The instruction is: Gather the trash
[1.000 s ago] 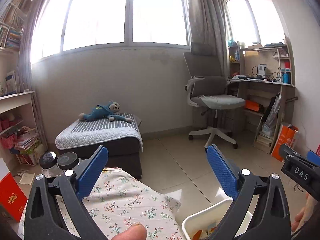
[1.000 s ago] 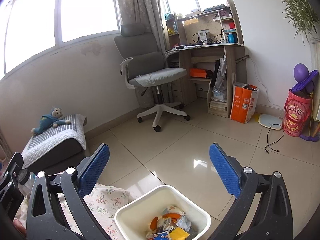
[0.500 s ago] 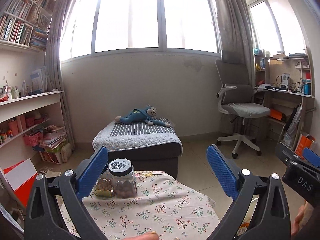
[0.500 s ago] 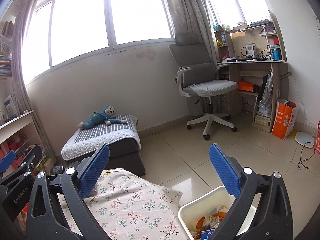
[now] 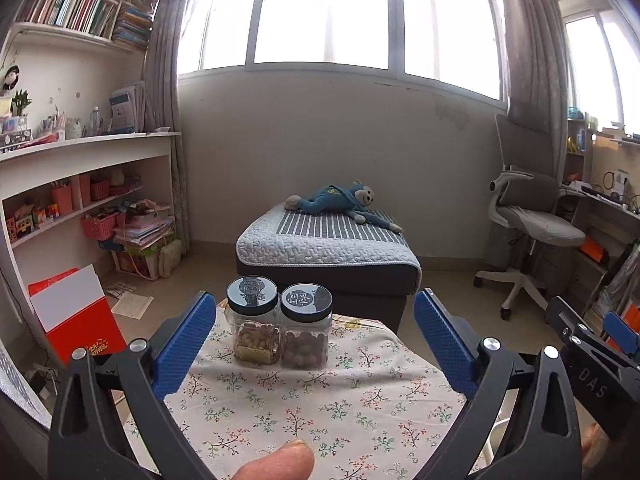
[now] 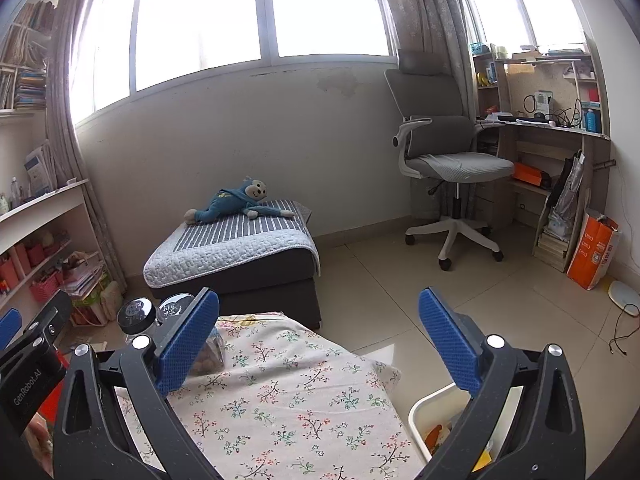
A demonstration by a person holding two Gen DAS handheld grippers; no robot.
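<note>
- Both sets of jaws are spread wide and hold nothing: my left gripper faces the table, my right gripper faces the table's right edge and the floor beyond.
- Just below the right gripper, beside the table on the floor, stands a white bin. Trash already lies in it, with orange and yellow scraps showing.
- Under both grippers is a small table covered by a cream floral tablecloth. I see no loose trash on the cloth.
- At the table's far edge two clear jars with black lids stand upright, touching side by side. They hold what look like nuts or snacks, so I judge they are not trash.
- My judgement: the table looks finished. To do this step well, I would scan the floor for strays, keep the jaws apart, and stay clear of the jars.
- Past the table sits a low dark ottoman under a striped grey quilted cover, with a blue stuffed monkey lying on top.
- On the left, a red and white box leans near papers on the floor, beside white shelves crowded with books and pink baskets.
- On the right, a grey office chair stands on pale floor tiles before a cluttered desk.
- Farthest off, bright windows with grey curtains fill the wall.
</note>
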